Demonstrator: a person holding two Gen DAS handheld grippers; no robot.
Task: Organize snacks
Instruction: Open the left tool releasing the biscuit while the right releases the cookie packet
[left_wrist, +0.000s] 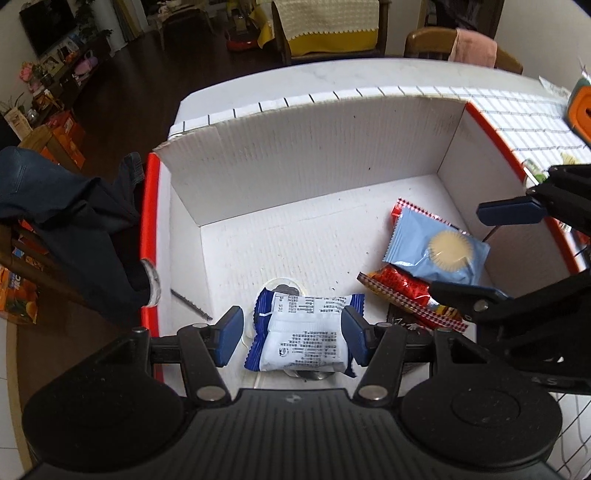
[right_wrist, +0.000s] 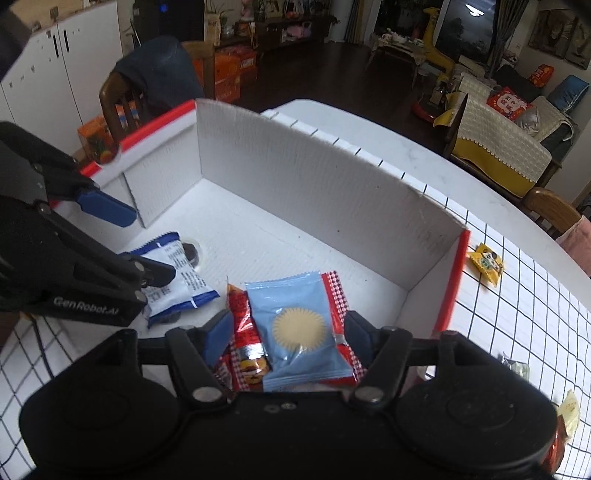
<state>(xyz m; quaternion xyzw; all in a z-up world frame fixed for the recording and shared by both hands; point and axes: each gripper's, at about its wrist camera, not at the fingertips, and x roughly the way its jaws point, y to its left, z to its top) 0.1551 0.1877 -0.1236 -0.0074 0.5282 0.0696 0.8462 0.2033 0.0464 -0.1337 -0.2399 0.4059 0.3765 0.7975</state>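
Observation:
A white cardboard box (left_wrist: 314, 155) with red edges stands on the table and holds the snacks. My left gripper (left_wrist: 291, 334) is open above a blue-and-white snack packet (left_wrist: 303, 336) that lies on the box floor over a clear cup with dark contents (left_wrist: 282, 286). My right gripper (right_wrist: 288, 338) is open over a light blue cookie packet (right_wrist: 299, 328) that rests on red snack packets (right_wrist: 245, 332). The right gripper also shows in the left wrist view (left_wrist: 491, 251), and the left gripper in the right wrist view (right_wrist: 136, 243). Neither gripper holds anything.
A checked tablecloth (right_wrist: 517, 317) covers the table right of the box. Loose small snacks lie on it: a yellow one (right_wrist: 485, 264) by the box's right wall, others near the right edge (right_wrist: 569, 410). A chair with dark clothing (left_wrist: 74, 229) stands left of the box.

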